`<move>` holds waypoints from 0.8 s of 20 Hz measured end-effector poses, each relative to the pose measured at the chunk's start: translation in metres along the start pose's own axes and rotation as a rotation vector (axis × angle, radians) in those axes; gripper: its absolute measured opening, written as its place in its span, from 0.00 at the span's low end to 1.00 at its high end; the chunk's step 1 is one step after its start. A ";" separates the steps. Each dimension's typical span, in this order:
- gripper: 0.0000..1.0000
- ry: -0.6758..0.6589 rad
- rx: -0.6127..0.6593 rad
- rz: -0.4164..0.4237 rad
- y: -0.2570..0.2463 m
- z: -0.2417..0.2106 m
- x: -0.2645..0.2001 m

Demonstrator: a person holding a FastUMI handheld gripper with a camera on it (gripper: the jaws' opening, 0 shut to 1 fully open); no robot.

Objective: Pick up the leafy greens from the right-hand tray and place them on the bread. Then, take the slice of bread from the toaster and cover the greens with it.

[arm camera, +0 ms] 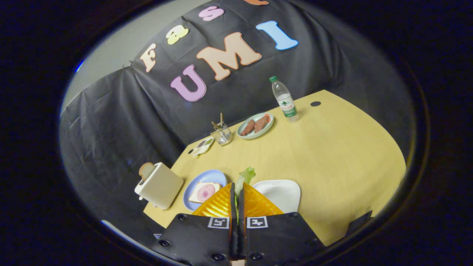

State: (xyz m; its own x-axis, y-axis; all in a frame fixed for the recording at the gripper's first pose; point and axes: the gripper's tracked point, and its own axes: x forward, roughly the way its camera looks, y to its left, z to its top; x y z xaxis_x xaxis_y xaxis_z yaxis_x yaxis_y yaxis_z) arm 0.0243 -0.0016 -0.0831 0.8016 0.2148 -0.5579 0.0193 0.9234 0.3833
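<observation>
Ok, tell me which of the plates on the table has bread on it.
The blue plate between the toaster and the gripper, which is shut on leafy greens. Its bread carries a pink slice; the white tray is bare, the green plate holds brown patties.

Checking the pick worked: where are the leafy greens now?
In the gripper view, the pale green leafy greens are pinched in the shut claw, raised between the blue plate and the white tray.

Nothing legible is showing: the water bottle (pixel 285 99) at one o'clock is wearing a label too small to read. The gripper (pixel 237 187), pinching leafy greens (pixel 247 175), is bearing two square coded markers (pixel 218 222).
</observation>
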 end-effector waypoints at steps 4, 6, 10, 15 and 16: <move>0.03 -0.024 0.015 0.099 0.045 0.000 0.001; 0.03 -0.026 0.018 0.143 0.068 -0.002 0.007; 0.03 -0.026 0.040 0.232 0.112 -0.009 0.019; 0.03 -0.003 0.079 0.311 0.156 -0.030 0.051; 0.03 0.010 0.086 0.319 0.162 -0.036 0.059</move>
State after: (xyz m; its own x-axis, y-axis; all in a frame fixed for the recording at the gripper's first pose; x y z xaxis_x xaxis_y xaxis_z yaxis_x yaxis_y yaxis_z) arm 0.0538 0.1720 -0.0803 0.7697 0.4920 -0.4068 -0.1809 0.7791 0.6002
